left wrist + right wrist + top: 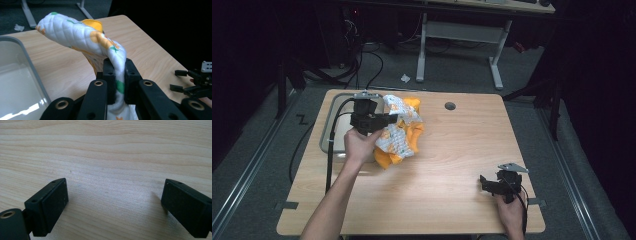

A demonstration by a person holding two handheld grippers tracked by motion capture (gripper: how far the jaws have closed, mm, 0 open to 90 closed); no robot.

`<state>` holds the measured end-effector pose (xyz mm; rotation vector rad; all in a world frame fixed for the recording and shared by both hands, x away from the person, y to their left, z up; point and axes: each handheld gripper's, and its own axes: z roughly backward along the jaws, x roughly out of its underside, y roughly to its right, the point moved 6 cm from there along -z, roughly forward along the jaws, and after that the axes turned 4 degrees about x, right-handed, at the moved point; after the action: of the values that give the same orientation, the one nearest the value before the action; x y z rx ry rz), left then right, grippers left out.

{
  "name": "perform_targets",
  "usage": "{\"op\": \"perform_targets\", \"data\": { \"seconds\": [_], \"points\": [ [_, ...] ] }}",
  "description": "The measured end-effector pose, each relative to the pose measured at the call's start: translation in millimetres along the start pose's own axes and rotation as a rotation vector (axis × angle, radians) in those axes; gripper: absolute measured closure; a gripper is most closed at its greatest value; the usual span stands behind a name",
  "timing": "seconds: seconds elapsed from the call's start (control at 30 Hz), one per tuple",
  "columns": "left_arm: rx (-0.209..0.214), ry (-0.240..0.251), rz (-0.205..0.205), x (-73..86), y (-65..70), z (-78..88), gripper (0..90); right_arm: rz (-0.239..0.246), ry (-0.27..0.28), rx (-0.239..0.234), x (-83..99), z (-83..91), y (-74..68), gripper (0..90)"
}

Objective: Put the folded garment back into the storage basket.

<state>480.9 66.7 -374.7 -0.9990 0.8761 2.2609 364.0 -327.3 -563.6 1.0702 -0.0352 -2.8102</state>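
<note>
A quilted white cloth with orange and green prints and an orange lining (pixel 401 131) hangs bunched above the table's left half. My left gripper (pixel 384 120) is shut on a fold of it; in the left gripper view the cloth (pixel 85 37) arches up from between the two jaws and the gripper (pixel 117 72) pinches it tight. My right gripper (pixel 484 182) rests low near the table's front right corner, open, and in the right gripper view (pixel 113 200) nothing but bare wood lies between its jaws. That right gripper (pixel 178 80) also appears at the far right of the left gripper view.
A grey tray (pixel 328 134) sits at the table's left edge, under my left hand; its rim (pixel 30 60) runs beside the cloth. The wooden table (pixel 452 160) has a round cable hole (pixel 450 106) near the back. Desk legs and cables stand on the floor behind.
</note>
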Motion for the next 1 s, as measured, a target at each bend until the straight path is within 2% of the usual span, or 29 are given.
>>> {"op": "perform_targets", "data": {
  "seconds": [0.37,1.0],
  "points": [
    [-0.026,0.030,0.023,-9.3,-15.7,15.7,83.1,0.000,0.000,0.000,0.0,0.0,0.0,7.2],
    [-0.106,0.061,0.042,-17.5,-50.0,42.2,83.2,0.000,0.000,0.000,-0.2,-0.2,-0.1,7.2]
  ]
}}
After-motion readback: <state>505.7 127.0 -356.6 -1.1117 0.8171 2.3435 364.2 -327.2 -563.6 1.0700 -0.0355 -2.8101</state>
